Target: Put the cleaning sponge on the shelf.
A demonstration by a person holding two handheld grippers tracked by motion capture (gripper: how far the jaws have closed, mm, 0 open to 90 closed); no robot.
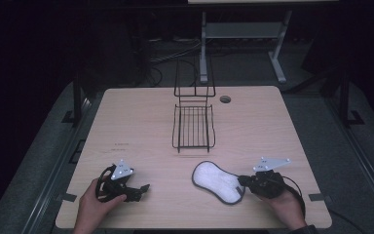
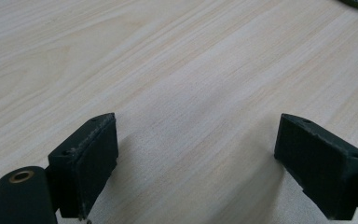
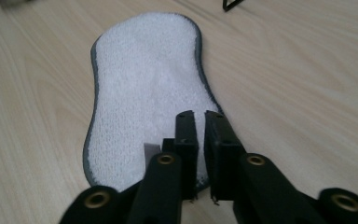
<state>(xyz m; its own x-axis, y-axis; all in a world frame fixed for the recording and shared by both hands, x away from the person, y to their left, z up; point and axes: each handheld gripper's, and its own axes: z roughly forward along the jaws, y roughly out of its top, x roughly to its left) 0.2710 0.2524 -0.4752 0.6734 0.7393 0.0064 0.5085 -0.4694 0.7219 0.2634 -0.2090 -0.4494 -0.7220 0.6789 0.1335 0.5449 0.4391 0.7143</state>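
White scrubbing pad (image 3: pixel 149 88) – pinched by right hand-held gripper (image 3: pixel 200 154) | left hand-held gripper (image 2: pixel 196 168) – spread, empty

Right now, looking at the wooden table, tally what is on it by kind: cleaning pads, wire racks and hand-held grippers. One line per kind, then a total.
White, grey-edged, peanut-shaped scrubbing pad: 1
Black wire rack: 1
Hand-held black grippers: 2, the left gripper and the right gripper
Total: 4
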